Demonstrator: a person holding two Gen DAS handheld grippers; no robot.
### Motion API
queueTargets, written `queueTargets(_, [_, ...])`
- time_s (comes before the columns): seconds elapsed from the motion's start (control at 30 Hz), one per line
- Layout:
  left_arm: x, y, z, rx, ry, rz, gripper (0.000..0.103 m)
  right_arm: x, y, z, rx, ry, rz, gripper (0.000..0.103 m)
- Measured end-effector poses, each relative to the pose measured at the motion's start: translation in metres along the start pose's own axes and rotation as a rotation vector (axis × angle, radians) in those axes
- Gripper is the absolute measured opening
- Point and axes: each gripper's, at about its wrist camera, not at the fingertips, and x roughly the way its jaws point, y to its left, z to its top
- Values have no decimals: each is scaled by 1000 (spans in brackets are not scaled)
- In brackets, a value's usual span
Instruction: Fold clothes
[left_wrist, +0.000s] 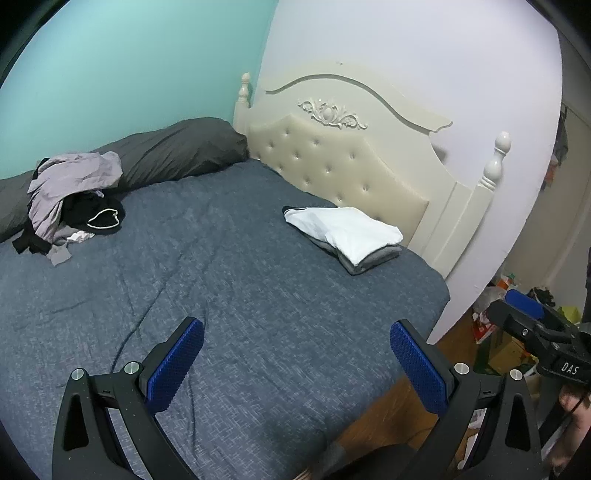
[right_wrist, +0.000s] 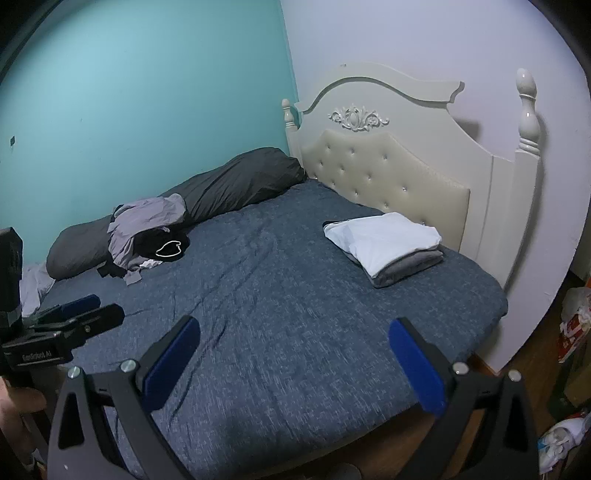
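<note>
Blue ribbed pads on both splayed grippers (left_wrist: 296, 334) (right_wrist: 294, 330); rumpled clothes heap (left_wrist: 74, 192).

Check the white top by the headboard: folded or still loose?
Folded. The white top lies as a flat rectangle with squared edges, stacked on a folded grey garment, unlike the crumpled pile by the pillow.

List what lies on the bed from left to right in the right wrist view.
Dark grey pillow → heap of unfolded clothes → bare blue bedspread → folded stack with a white garment on top, near the headboard.
</note>
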Motion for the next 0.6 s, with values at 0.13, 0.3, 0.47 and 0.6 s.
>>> queueTargets(0.13, [-4, -1, -2, 2, -13, 1, 103, -4, 2, -3, -2, 2, -1, 103])
queueTargets(0.3, [-8, -4, -5, 14, -18, 8, 103, -10, 5, -6, -12, -3, -2, 103])
queueTargets(0.47, [-11, -6, -9, 19, -23, 2, 103, -13, 7, -9, -15, -5, 1, 103])
queueTargets(0.6, [-15, -10, -11, 16, -35, -7, 103, -16, 7, -10, -16, -11, 1, 103])
